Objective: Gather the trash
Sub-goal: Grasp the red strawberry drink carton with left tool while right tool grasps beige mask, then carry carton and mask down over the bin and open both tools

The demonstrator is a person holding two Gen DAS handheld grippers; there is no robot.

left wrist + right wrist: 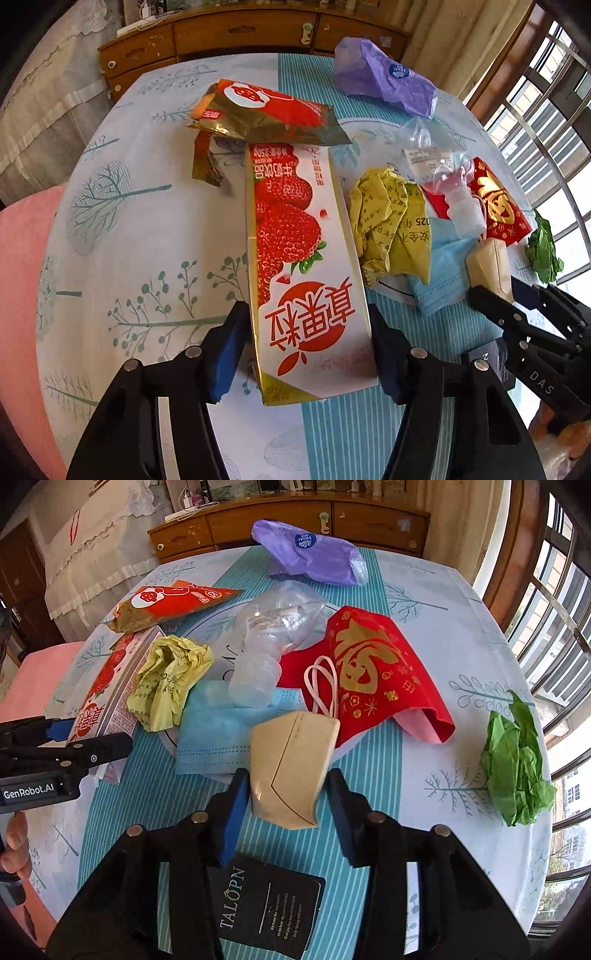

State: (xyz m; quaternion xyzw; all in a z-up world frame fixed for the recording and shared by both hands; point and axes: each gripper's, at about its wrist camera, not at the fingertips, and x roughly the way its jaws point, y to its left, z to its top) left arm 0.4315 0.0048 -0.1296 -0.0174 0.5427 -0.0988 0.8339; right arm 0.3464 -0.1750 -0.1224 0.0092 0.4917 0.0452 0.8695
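Note:
A strawberry milk carton (295, 229) lies flat on the tablecloth, and my left gripper (307, 314) is shut on its near end, a blue pad against each long side. A folded beige face mask (291, 760) with white ear loops sits between the fingers of my right gripper (288, 779), whose pads touch both its edges. In the right wrist view the left gripper (92, 746) shows at the left edge by the carton (107, 686). In the left wrist view the right gripper (517, 321) shows at the right, by the mask (491, 262).
Strewn over the round table (461, 635) are crumpled yellow paper (170, 679), a blue surgical mask (214, 731), a crushed clear bottle (269, 646), a red envelope (376, 672), a purple bag (310, 554), green paper (517, 760), a red-gold wrapper (170, 602) and a black card (266, 912). A wooden cabinet (288, 520) stands behind.

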